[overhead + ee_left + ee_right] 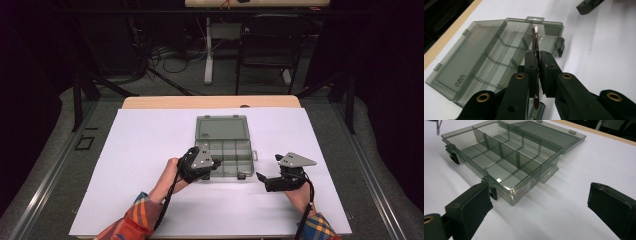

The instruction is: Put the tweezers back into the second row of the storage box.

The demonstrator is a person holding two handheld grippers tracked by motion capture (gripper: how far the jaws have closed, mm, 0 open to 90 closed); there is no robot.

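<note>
The organizer box (223, 146) lies open, compartments bare — nothing stowed yet. The left gripper (538, 72) is clamped on a thin metal blade (535, 37), upright over the box's near-left corner — the drop remains. The right gripper (536, 205) waits beside the box, jaws spread wide, holding nothing.

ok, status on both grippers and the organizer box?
Left gripper shut on thin flat strip, over the open box. Right gripper open, empty, beside the box. Compartments look empty; nothing in the way.
</note>
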